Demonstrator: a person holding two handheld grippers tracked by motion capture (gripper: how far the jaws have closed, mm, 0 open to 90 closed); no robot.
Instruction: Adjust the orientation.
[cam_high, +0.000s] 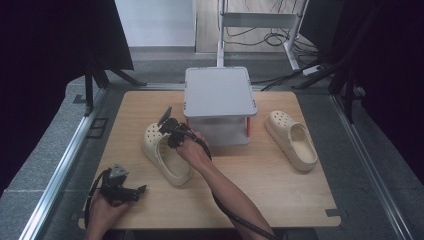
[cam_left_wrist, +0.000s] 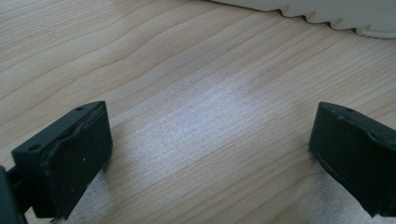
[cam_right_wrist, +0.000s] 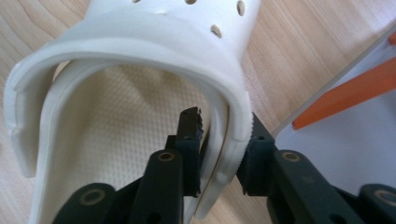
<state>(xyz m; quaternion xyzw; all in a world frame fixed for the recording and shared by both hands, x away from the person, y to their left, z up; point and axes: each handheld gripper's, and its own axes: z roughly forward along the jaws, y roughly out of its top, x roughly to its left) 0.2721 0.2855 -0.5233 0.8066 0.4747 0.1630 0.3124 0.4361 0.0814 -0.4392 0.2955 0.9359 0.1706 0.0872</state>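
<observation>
From above, the right gripper pinches the side wall of the near shoe, which lies on the counter left of the grey stand, its long side running toward the person. The left gripper rests nearby.

Its own view shows wide-apart jaws, nothing between.

The right gripper's view shows the wall squeezed (one jaw inside, one outside).
</observation>
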